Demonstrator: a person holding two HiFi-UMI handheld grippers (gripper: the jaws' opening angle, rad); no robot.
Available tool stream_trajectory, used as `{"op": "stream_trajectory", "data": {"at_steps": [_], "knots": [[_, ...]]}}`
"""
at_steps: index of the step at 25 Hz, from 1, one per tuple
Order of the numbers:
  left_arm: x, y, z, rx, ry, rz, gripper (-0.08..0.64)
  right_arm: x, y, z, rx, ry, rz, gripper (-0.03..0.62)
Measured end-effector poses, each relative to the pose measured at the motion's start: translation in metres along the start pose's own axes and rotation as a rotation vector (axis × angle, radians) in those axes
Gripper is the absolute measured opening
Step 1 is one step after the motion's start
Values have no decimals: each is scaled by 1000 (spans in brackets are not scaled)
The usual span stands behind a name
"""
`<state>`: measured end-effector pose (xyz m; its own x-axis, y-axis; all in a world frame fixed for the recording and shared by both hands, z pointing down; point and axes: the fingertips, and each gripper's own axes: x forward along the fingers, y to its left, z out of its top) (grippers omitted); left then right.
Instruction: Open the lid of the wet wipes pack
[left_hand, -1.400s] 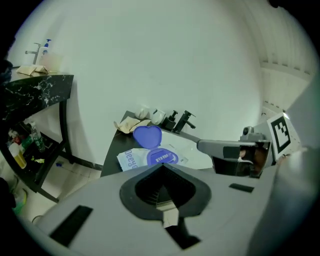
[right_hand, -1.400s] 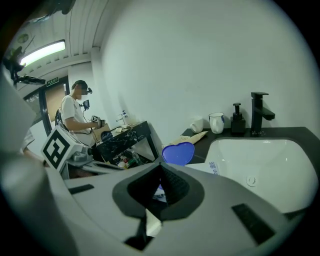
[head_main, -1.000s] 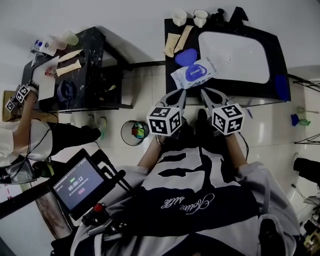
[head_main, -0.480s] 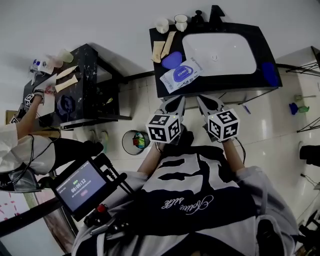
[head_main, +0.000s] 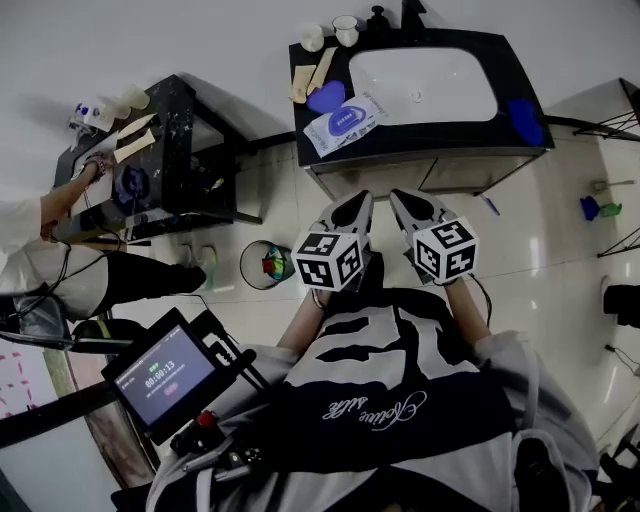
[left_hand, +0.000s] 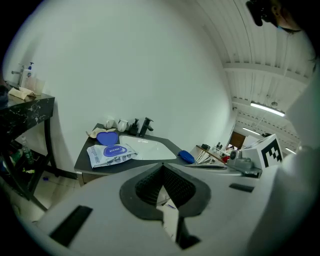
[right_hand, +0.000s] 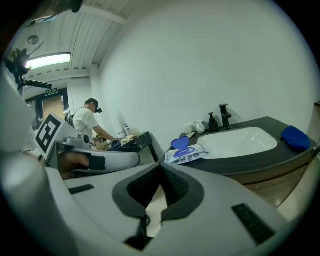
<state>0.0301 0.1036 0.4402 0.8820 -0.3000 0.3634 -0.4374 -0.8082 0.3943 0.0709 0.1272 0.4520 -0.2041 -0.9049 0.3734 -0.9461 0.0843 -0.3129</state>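
The wet wipes pack (head_main: 340, 122) is white with a blue oval lid and lies flat on the black counter (head_main: 430, 145), left of the white sink (head_main: 420, 85). It also shows in the left gripper view as the pack (left_hand: 111, 152) and in the right gripper view as the pack (right_hand: 187, 155). My left gripper (head_main: 352, 207) and right gripper (head_main: 405, 205) hang side by side over the floor, well short of the counter's front edge. Both are shut with nothing in them; the left gripper (left_hand: 162, 167) and right gripper (right_hand: 161, 170) show their jaw tips meeting.
A blue heart-shaped piece (head_main: 325, 97), two cups (head_main: 310, 37) and a dark faucet (head_main: 410, 15) stand behind the pack. A blue sponge (head_main: 522, 115) lies right of the sink. A black side table (head_main: 170, 130), a bin (head_main: 262, 265) and another person (head_main: 40, 215) are at left.
The counter and pack have shifted up and left in the head view, so they sit farther from my grippers. Both grippers stayed shut and close together.
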Motion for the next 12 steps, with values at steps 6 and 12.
{"op": "stream_trajectory", "data": {"at_steps": [6, 12], "knots": [[-31, -30, -40, -5, 11, 46, -2, -41, 19, -36, 6, -2, 25, -2], [-56, -56, -74, 2, 54, 57, -2, -68, 34, -58, 35, -17, 38, -2]]}}
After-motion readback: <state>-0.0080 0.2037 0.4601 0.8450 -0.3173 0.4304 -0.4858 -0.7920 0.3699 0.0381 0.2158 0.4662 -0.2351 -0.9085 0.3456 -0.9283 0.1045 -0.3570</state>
